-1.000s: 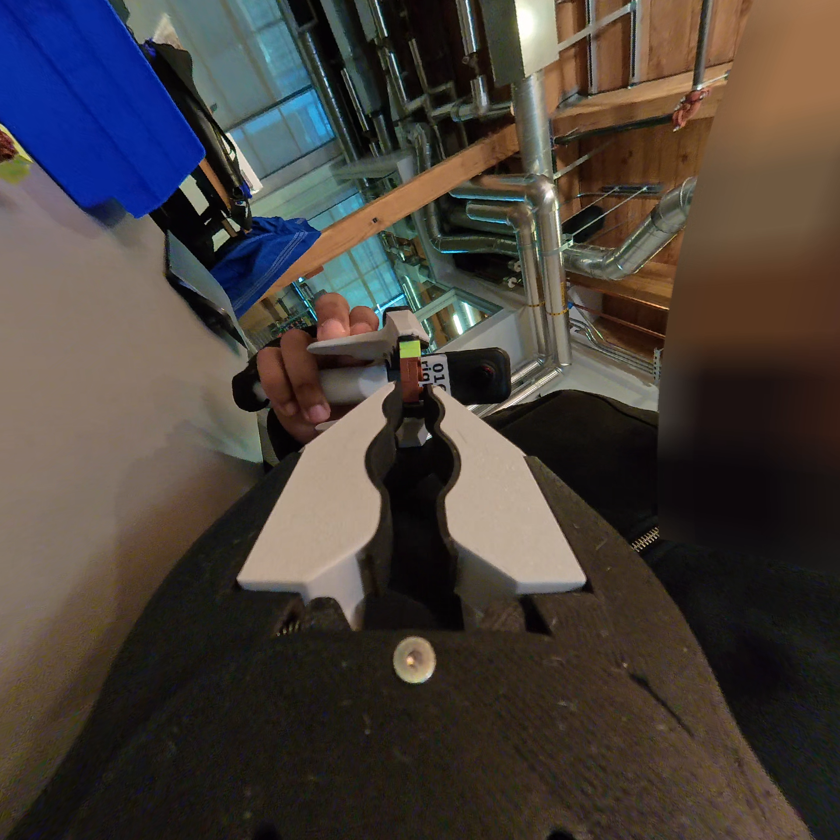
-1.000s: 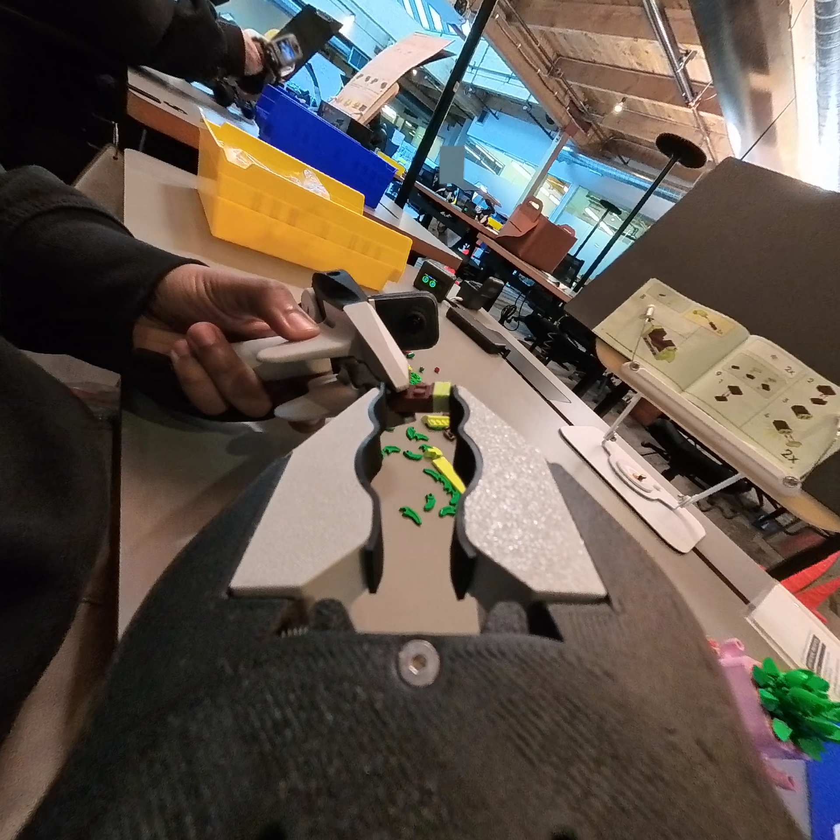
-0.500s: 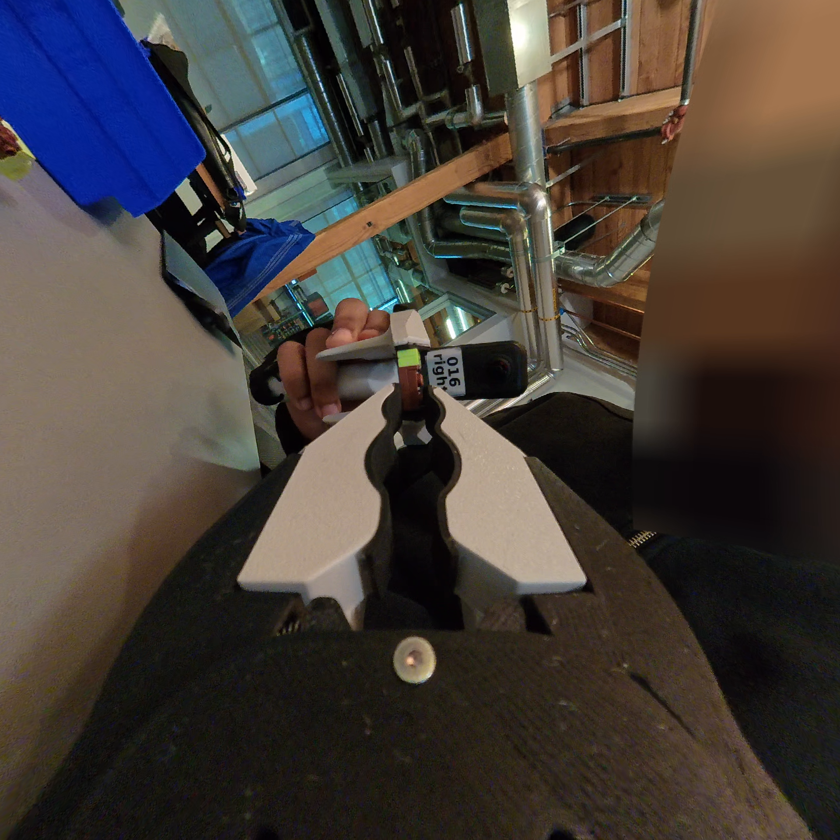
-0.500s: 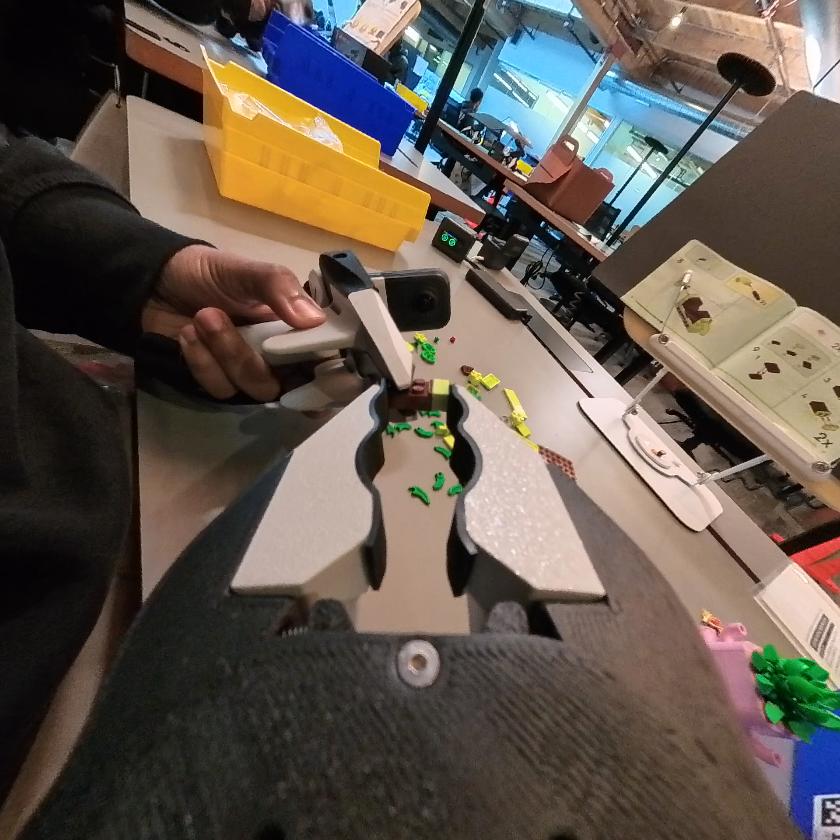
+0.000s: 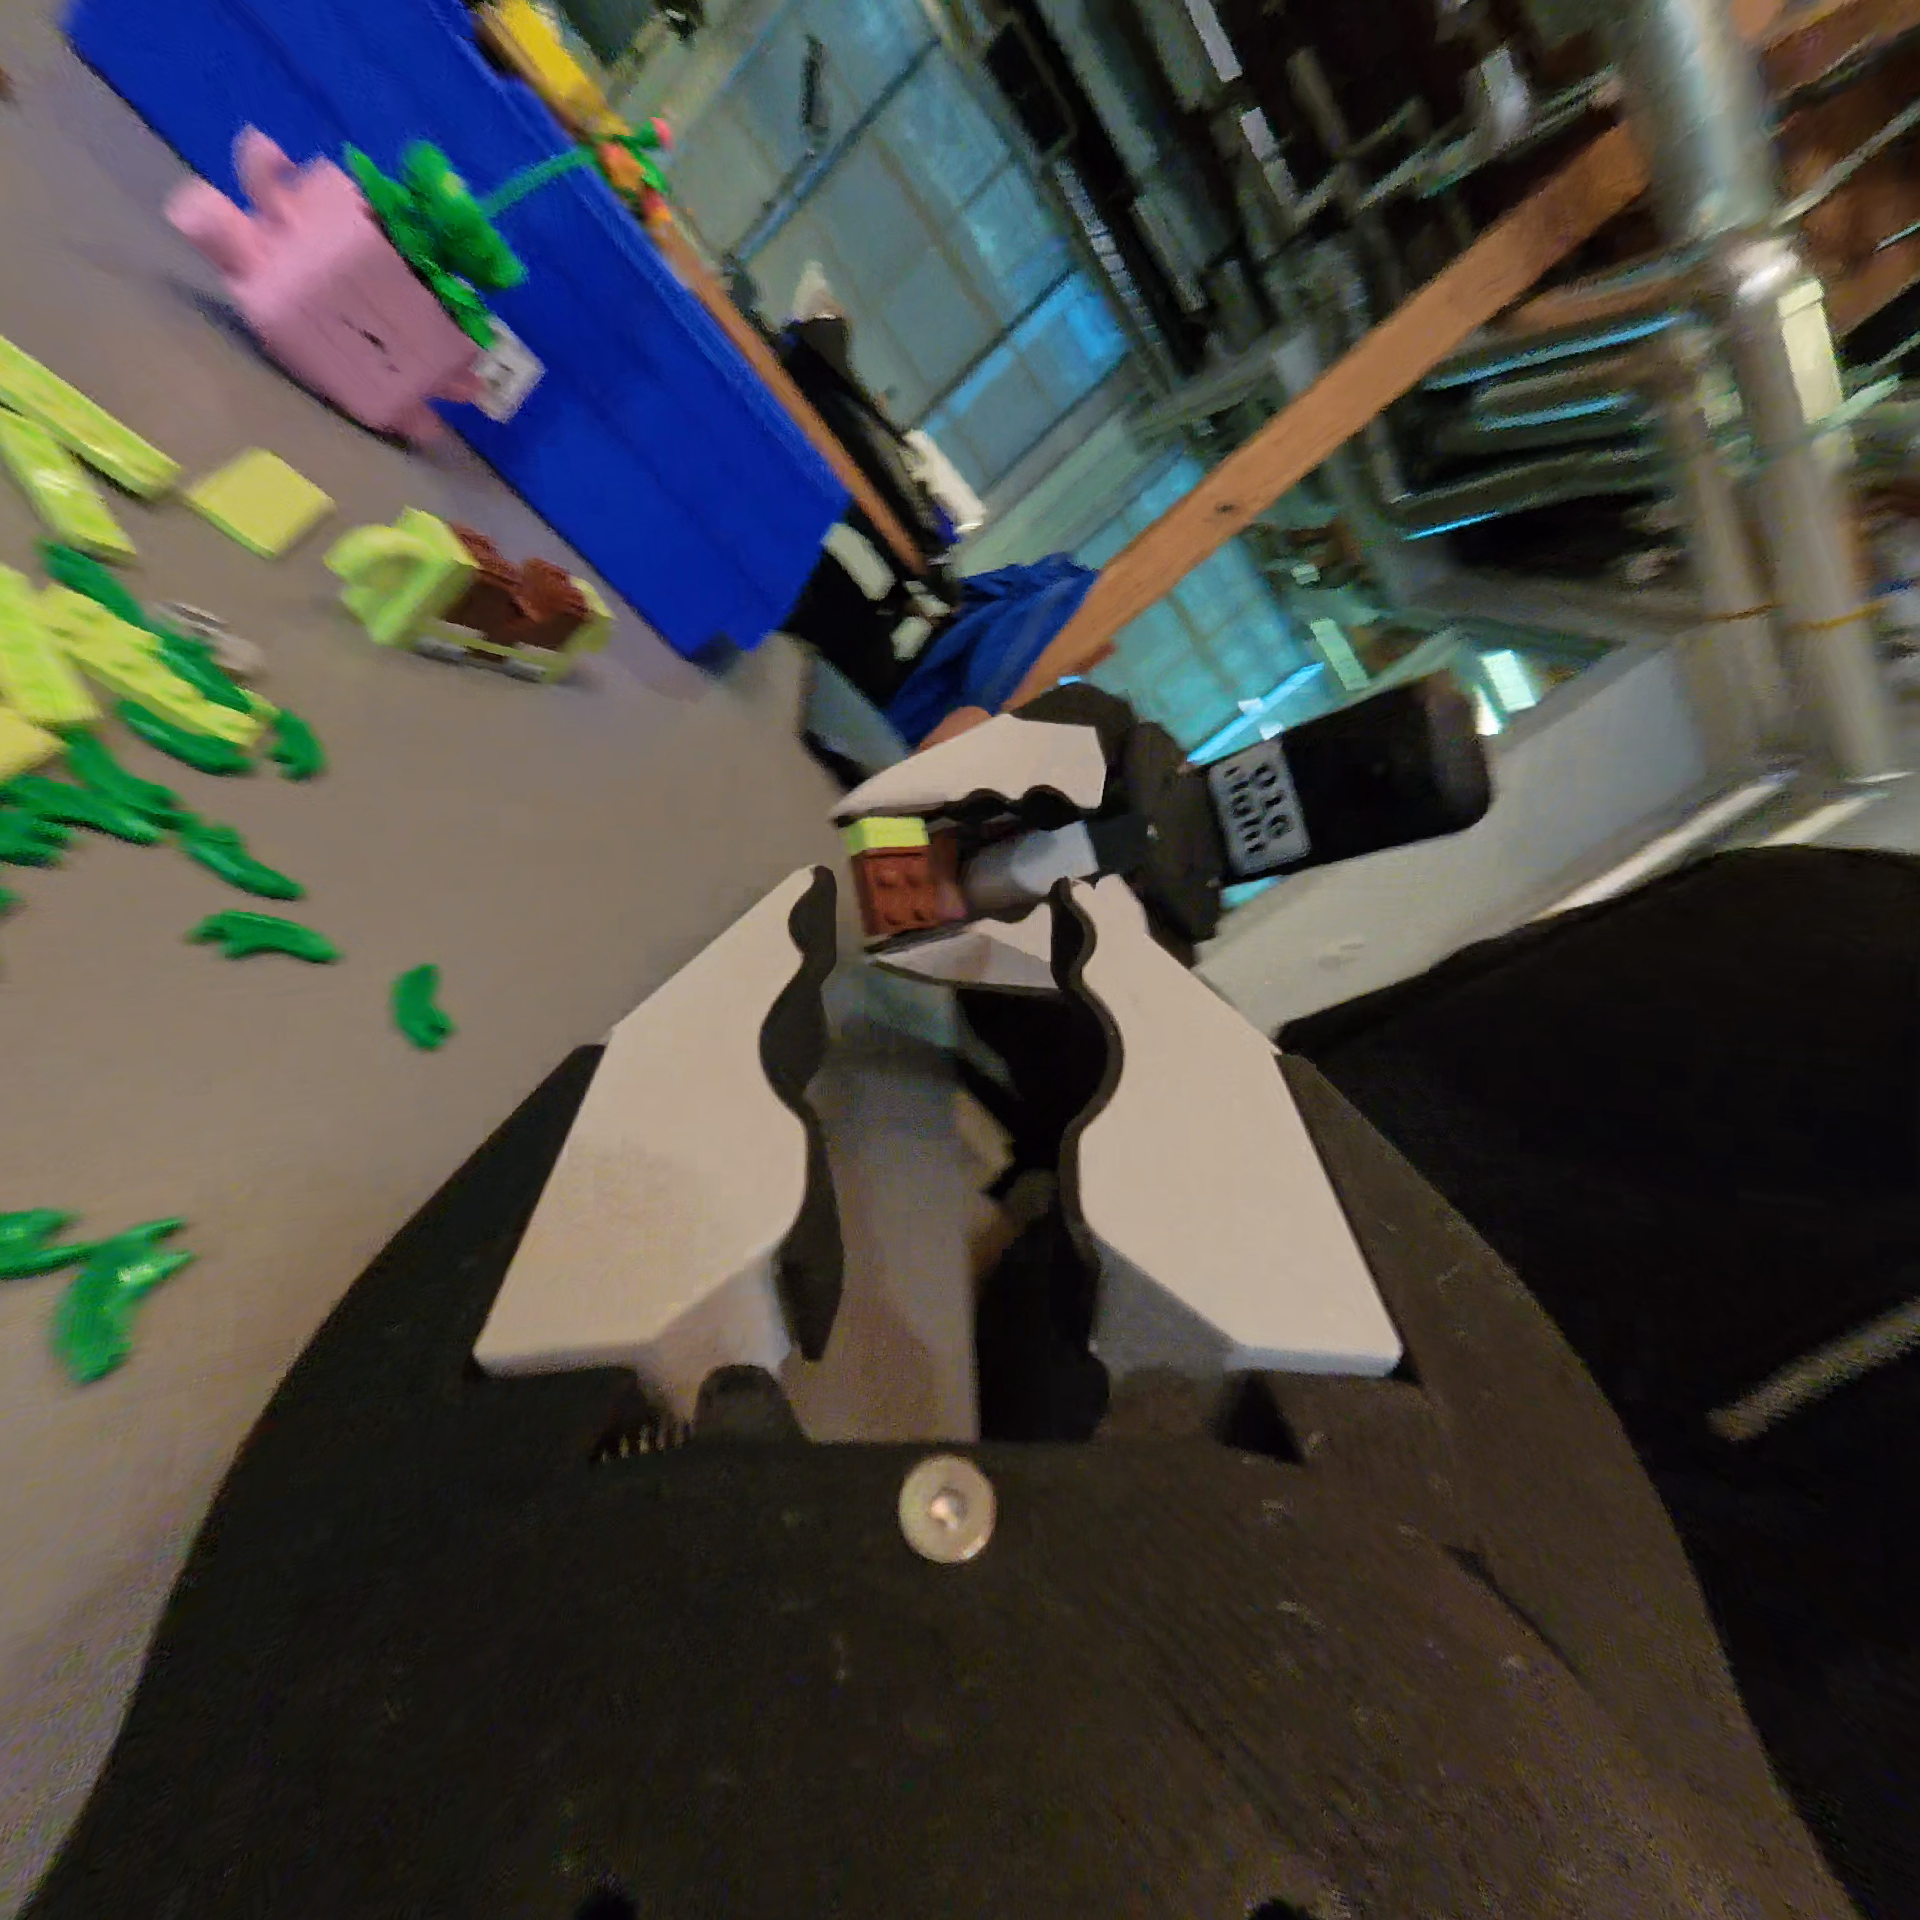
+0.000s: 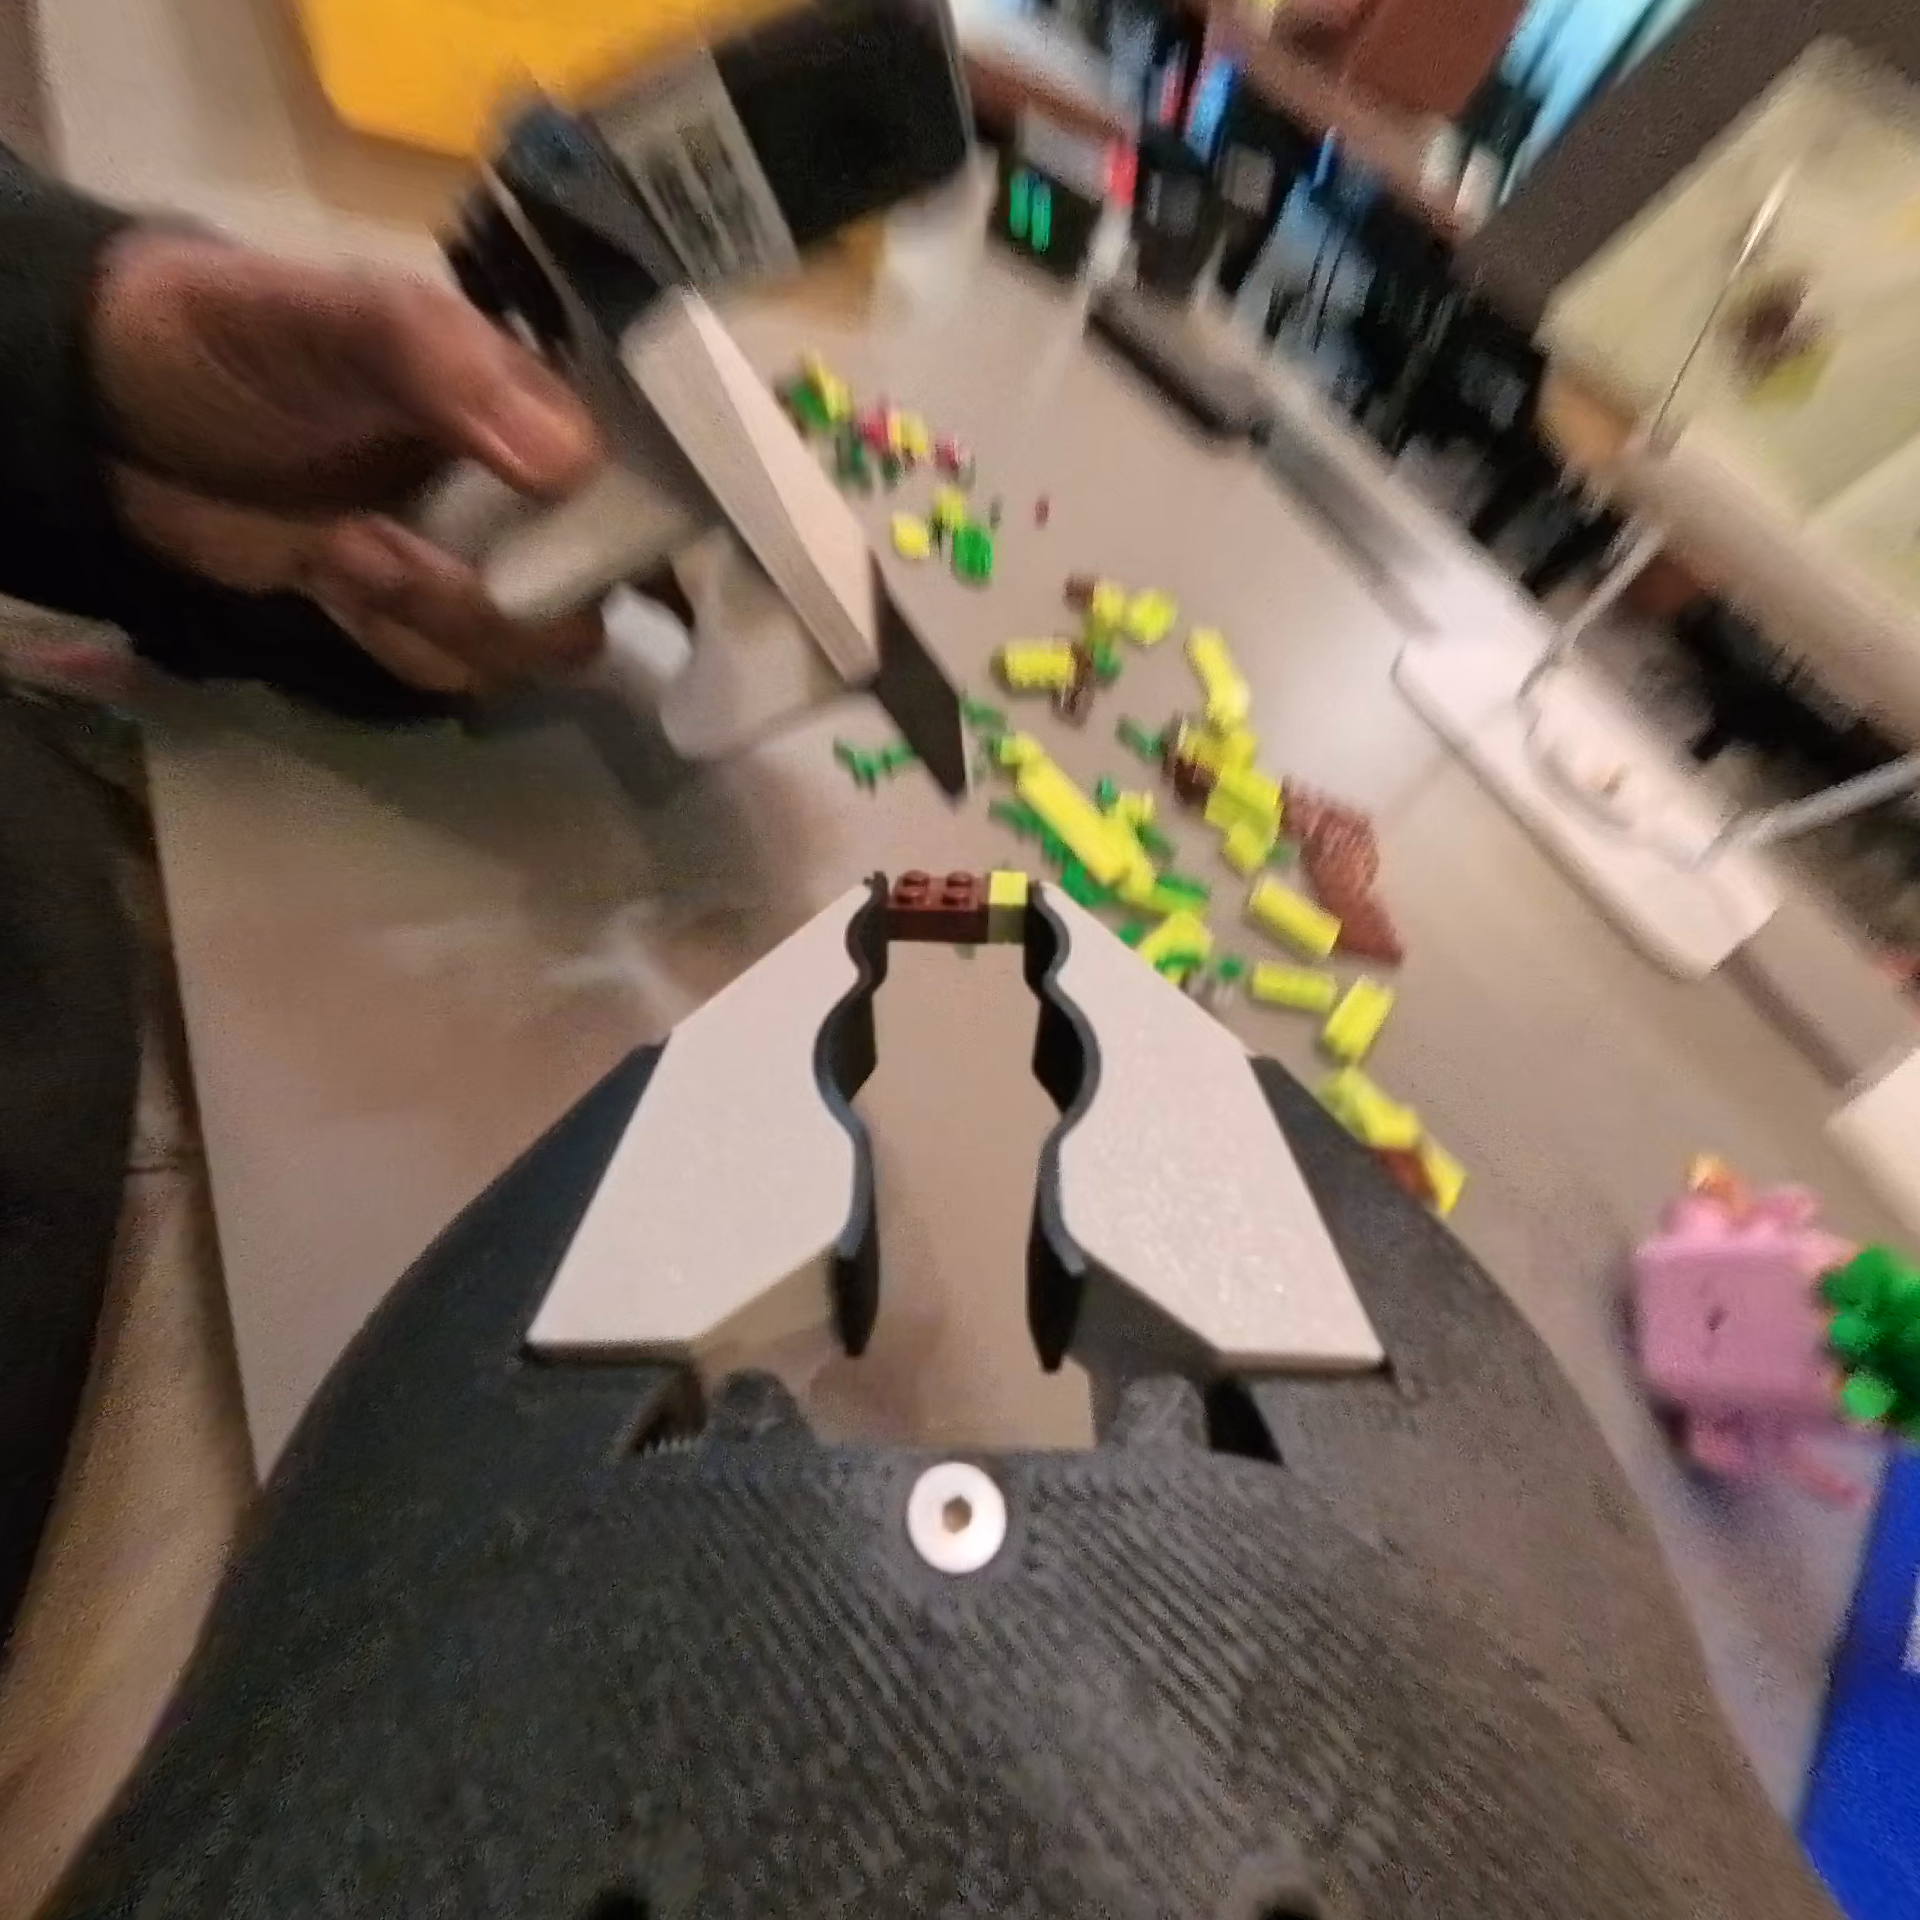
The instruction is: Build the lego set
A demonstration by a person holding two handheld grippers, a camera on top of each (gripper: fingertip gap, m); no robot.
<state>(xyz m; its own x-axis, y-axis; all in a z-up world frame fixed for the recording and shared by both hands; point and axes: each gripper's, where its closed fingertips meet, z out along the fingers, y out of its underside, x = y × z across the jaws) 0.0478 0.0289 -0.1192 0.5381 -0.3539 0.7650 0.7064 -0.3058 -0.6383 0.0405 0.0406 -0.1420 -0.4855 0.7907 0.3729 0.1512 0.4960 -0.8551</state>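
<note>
brown-lime brick (image 6: 954, 908) now only in right claw (image 6: 951, 914).

glossy plastic bricks (image 6: 1081, 831) lie on a smooth matt grey table (image 6: 416, 987); the gripper (image 6: 951, 914) has grainy matt grey fingers (image 6: 1174, 1195).

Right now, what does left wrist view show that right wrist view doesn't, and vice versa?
Left wrist view only: the open left gripper close up, empty; overhead wooden beam and metal pipes.

Right wrist view only: the yellow plastic bin, the white instruction stand, and the bare hand holding the left gripper.

Both: the right gripper shut on the small brown-and-lime brick assembly, the pink block figure, scattered lime and green pieces, and the grey tabletop.
</note>
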